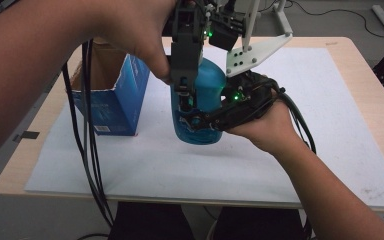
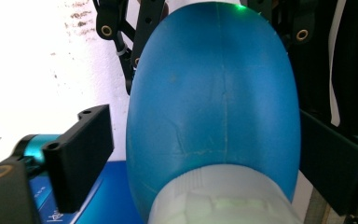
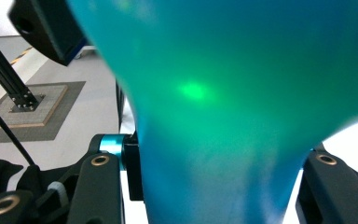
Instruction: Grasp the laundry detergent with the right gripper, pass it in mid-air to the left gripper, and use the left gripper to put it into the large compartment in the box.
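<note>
— Where is the bottle right now?

— The blue bottle stands upright on the white sheet that covers the table, about midway between the left and right edges and a little toward the far edge. Just to its left sits an open blue carton, close to the sheet's far left corner.

— What is my right gripper doing?

— My right gripper comes in level from the right and clamps the bottle low on its body. In the right gripper view the bottle runs down between the two black jaws and both sides press against it, so I hold it firmly.

— And the left one?

— My left gripper hangs over the bottle from above, pointing down along its left shoulder. In the left gripper view the bottle's rounded body sits between my jaws. The left jaw stands clear of it with white sheet showing in the gap. The right jaw lies close to the bottle's side, but I cannot tell whether it touches. So these jaws stand wide around the bottle without gripping it.

— Does anything else touch the bottle?

— I see only the right gripper's jaws on it.
</note>
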Demonstrator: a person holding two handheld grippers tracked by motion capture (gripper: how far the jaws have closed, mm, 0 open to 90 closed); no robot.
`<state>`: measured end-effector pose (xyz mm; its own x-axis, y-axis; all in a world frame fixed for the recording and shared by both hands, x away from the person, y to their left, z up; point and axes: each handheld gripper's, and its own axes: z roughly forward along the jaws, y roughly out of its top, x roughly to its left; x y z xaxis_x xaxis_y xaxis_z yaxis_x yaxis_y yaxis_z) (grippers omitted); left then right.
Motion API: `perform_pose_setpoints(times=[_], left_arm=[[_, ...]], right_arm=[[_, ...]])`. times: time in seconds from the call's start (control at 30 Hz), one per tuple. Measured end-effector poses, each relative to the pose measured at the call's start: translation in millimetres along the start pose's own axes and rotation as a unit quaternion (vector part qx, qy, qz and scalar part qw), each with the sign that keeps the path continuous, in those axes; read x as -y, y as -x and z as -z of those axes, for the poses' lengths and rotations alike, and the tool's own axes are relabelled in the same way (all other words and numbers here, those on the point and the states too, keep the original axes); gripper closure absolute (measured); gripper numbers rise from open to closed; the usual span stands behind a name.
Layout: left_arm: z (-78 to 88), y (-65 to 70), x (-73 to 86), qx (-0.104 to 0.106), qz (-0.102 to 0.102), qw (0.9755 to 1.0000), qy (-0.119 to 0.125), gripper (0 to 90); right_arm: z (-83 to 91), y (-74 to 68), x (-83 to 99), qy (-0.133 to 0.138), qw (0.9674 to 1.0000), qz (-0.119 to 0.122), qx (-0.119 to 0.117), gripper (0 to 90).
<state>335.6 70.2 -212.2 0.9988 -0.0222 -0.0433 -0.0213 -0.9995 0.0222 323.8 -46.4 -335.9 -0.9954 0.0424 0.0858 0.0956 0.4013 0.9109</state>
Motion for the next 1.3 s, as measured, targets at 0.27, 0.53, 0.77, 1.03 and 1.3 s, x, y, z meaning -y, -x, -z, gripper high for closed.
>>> perform_pose_setpoints(times=[0.27,0.53,0.77,1.03,1.3], left_arm=[[0.5,0.3,-0.5,-0.003,0.003,1.0,0.0,13.0],[-0.2,0.8,-1.9,-0.003,0.003,1.0,-0.004,16.0],[-0.9,0.2,-2.2,-0.003,0.005,1.0,-0.006,18.0],[-0.3,0.3,-2.7,-0.002,0.007,1.0,-0.006,21.7],[-0.7,0.2,-3.2,-0.001,0.005,0.9999,-0.01,24.3]], right_arm=[[-0.3,0.3,0.2,0.002,1.0,0.002,-0.001,46.4],[-1.3,0.4,0.4,0.003,1.0,0.002,-0.002,46.5],[-1.6,0.1,0.6,0.003,1.0,-0.001,-0.003,46.5],[-1.9,0.2,0.9,0.004,1.0,-0.001,-0.003,46.5],[-1.9,0.2,1.2,0.005,1.0,-0.001,-0.003,46.5]])
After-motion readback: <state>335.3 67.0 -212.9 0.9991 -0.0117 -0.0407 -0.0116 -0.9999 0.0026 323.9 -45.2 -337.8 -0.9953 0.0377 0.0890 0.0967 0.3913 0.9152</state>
